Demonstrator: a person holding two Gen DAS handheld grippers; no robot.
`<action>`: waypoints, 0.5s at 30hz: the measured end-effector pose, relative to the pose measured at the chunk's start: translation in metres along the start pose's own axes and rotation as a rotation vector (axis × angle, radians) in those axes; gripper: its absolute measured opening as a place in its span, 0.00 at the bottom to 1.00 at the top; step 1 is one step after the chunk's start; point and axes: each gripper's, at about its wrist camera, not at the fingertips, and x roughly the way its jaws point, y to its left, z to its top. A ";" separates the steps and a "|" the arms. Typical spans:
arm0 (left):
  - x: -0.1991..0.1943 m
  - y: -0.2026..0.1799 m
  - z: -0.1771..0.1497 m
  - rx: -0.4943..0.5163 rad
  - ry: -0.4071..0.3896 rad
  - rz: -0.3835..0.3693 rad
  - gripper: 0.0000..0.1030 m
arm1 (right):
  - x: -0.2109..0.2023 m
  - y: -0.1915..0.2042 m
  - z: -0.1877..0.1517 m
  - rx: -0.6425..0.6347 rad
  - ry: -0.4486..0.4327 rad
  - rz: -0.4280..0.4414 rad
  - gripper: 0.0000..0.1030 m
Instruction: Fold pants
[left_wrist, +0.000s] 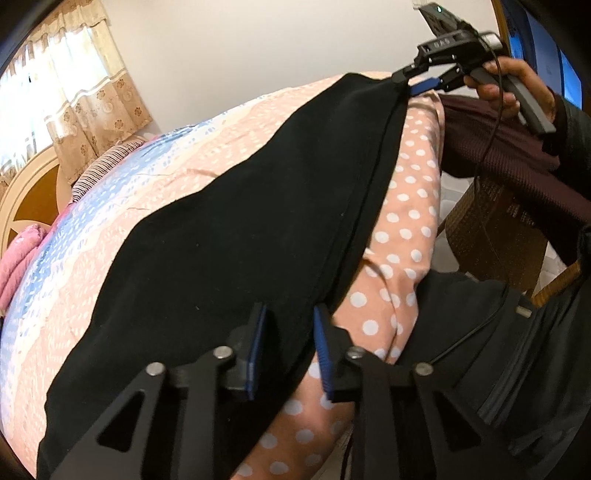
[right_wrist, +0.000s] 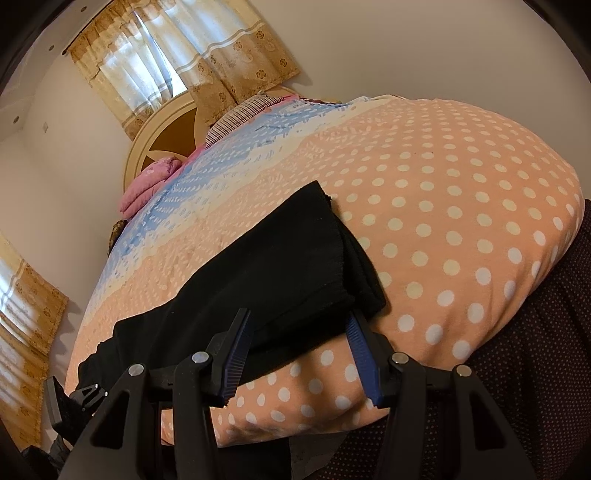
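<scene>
The left gripper (left_wrist: 290, 350) has its blue-padded fingers spread, with the edge of the black pants (left_wrist: 236, 236) lying between them; no pad visibly presses the cloth. The pants stretch away from it, long and flat, matte and soft, across the bedspread (left_wrist: 110, 236) toward the right gripper (left_wrist: 419, 83) at their far end.

In its own view the right gripper (right_wrist: 299, 354) is spread wide either side of the pants' (right_wrist: 266, 273) ribbed cuff end, neither pad clearly touching it. Beyond and right of its fingers, the peach bedspread (right_wrist: 461, 221) shows white polka dots; further left, blue and cream bands.
</scene>
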 end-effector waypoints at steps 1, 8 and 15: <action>-0.001 0.001 0.000 -0.007 -0.003 -0.006 0.15 | -0.001 0.000 0.000 0.000 -0.005 -0.001 0.48; -0.012 0.012 0.001 -0.071 -0.056 -0.011 0.06 | 0.001 -0.010 0.001 -0.001 -0.018 -0.017 0.11; -0.024 0.025 0.006 -0.135 -0.106 -0.049 0.05 | -0.028 -0.002 0.009 -0.043 -0.100 0.017 0.04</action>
